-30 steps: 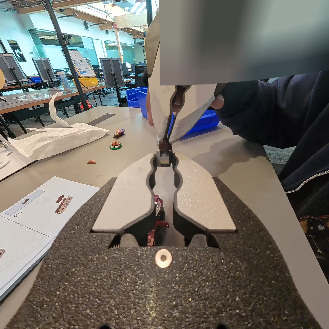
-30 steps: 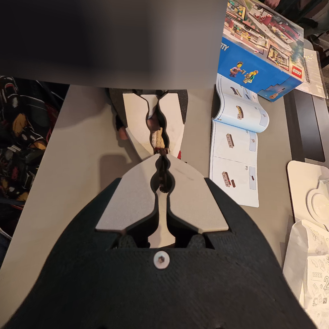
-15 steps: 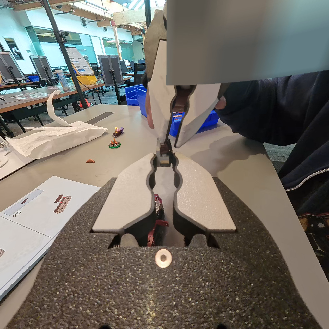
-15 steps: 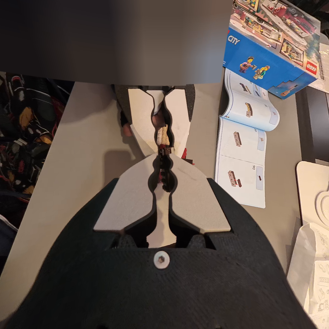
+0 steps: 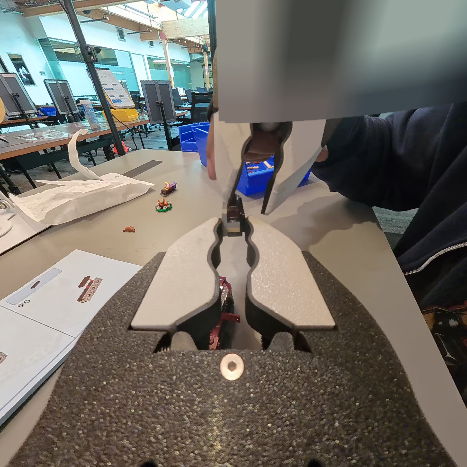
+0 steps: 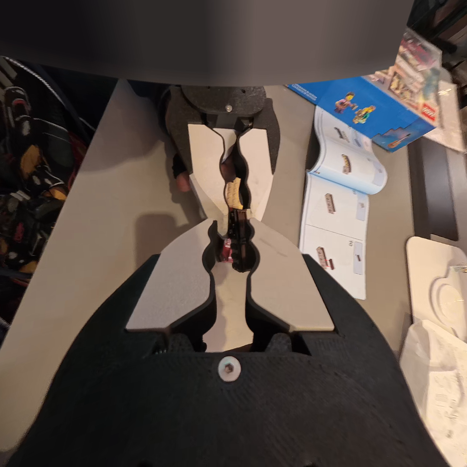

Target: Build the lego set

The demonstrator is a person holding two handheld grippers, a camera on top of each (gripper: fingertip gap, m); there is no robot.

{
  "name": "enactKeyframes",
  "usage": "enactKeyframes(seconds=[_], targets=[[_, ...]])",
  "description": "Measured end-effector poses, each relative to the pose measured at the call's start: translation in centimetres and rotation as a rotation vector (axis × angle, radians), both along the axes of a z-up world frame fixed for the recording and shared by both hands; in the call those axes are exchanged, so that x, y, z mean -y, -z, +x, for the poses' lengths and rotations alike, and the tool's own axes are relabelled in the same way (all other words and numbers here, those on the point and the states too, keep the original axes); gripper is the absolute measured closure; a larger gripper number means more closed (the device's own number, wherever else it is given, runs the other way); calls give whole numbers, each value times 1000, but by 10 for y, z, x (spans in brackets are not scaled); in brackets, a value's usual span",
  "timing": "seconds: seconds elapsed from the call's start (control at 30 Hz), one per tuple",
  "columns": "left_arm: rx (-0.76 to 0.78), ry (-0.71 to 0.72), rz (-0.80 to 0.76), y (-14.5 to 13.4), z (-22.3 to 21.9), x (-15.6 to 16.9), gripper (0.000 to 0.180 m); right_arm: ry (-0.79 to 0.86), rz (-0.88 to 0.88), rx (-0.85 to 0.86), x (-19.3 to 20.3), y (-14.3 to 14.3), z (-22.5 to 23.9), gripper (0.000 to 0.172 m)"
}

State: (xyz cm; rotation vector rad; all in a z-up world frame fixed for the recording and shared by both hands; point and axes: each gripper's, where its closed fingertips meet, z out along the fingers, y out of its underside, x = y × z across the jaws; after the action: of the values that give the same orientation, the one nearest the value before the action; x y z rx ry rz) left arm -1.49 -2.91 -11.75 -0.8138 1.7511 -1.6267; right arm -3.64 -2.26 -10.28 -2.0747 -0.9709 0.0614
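Landmark: the open instruction booklet (image 5: 63, 290).
Left gripper (image 5: 233, 223): I have it clamped on a small brick assembly (image 5: 234, 218), tan and grey with a dark brown piece on top, held above the table (image 5: 316, 240) just beside the booklet.
Right gripper (image 5: 249, 206): jaws spread; one finger (image 5: 227, 182) lies against the brown piece, the other stands clear.
Handling: I judge it light, rigid, and liable to pop apart; grip the flat sides.
Beyond the booklet: blue bin (image 5: 255, 180), white paper bag (image 5: 75, 194).
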Motion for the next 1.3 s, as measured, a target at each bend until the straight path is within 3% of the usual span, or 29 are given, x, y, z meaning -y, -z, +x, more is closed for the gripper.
enactKeyframes(seconds=[0.13, 0.27, 0.4, 0.53, 0.8, 1.0, 1.3], targets=[[4, -4, -5, -2, 0, -2, 165, 58, 100, 66, -3, -4, 11, 146], [-6, -10, -41, -5, 1, -7, 165, 154, 366, 172, -2, -10, 21, 135], [-42, -19, -77, -3, 4, -7, 165, 226, 547, 435, -5, -1, 28, 132], [-64, -11, -107, -1, 5, -8, 164, 222, 575, 555, -5, 11, 26, 130], [-35, -15, -123, -5, 3, -6, 164, 261, 610, 591, -9, 14, 24, 130], [-13, -14, -144, -10, 1, -6, 165, 332, 748, 679, -16, 5, 24, 141], [1, 8, -140, -10, -1, -1, 165, 333, 751, 723, -20, 11, 26, 149]])
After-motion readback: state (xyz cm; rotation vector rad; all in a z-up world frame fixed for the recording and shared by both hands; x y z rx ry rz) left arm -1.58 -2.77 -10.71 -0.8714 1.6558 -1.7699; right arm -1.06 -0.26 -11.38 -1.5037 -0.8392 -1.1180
